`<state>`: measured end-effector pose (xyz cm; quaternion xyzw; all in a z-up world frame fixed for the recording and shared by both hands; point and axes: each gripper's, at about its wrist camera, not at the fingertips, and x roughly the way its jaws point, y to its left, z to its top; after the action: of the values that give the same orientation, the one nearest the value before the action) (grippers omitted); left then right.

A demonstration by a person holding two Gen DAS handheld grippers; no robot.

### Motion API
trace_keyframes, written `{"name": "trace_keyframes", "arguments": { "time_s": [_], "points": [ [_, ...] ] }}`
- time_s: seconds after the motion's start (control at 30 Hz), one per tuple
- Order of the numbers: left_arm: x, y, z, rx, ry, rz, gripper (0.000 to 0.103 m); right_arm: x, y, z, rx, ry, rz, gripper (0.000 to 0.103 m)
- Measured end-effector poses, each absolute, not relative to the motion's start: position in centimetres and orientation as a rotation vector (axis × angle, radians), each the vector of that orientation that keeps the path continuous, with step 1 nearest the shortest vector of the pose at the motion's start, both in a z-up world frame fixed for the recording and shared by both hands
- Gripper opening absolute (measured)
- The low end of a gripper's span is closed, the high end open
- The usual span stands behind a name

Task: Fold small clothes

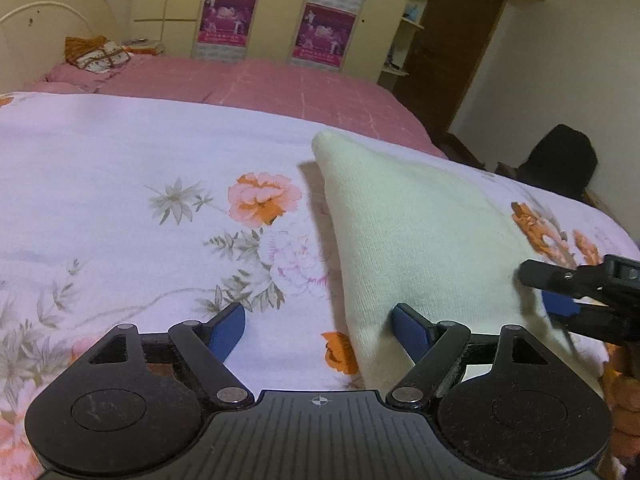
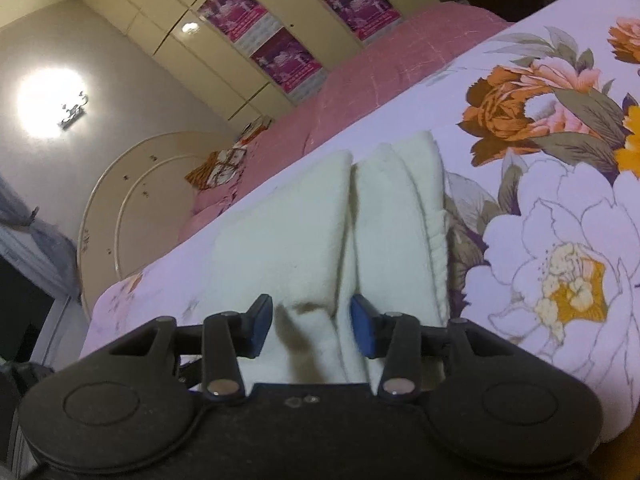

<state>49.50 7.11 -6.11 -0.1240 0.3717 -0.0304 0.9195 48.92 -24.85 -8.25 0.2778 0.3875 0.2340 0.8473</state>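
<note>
Left gripper (image 1: 318,330): jaws wide apart, nothing between the blue pads; its right pad touches the near left edge of the garment, the left pad hangs over bare sheet.
Cream knit garment (image 1: 420,232): folded, lying on the floral sheet (image 1: 120,168) towards the bed's right side; from the right wrist camera it shows two thick folded layers (image 2: 320,220) side by side.
Right gripper (image 2: 312,326): jaws partly apart, with a raised fold of the garment between the pads; whether they actually pinch it I cannot tell.
Pink quilt (image 1: 280,84): beyond the sheet.
Wardrobe (image 1: 276,12): behind the bed, purple posters on its doors.
</note>
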Motion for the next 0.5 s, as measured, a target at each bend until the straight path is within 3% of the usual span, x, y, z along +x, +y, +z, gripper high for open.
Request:
{"name": "trace_keyframes", "arguments": {
  "time_s": [0.2, 0.37, 0.43, 0.5],
  "points": [
    [50.4, 7.3, -6.7, -0.265, 0.745, -0.067, 0.080, 49.1, -24.2, -8.0, 0.551, 0.808, 0.521, 0.046],
    [50.7, 6.0, -7.3, -0.241, 0.755, -0.064, 0.080, 49.4, -24.0, -7.9, 0.544, 0.817, 0.545, 0.035],
    [50.7, 5.7, -7.1, -0.230, 0.753, -0.060, 0.079, 49.5, -23.4, -7.7, 0.484, 0.816, 0.528, 0.017],
    [50.4, 5.6, -6.4, -0.228, 0.726, -0.053, 0.079, 48.8, -22.7, -7.0, 0.409, 0.784, 0.518, 0.014]
  ]
}}
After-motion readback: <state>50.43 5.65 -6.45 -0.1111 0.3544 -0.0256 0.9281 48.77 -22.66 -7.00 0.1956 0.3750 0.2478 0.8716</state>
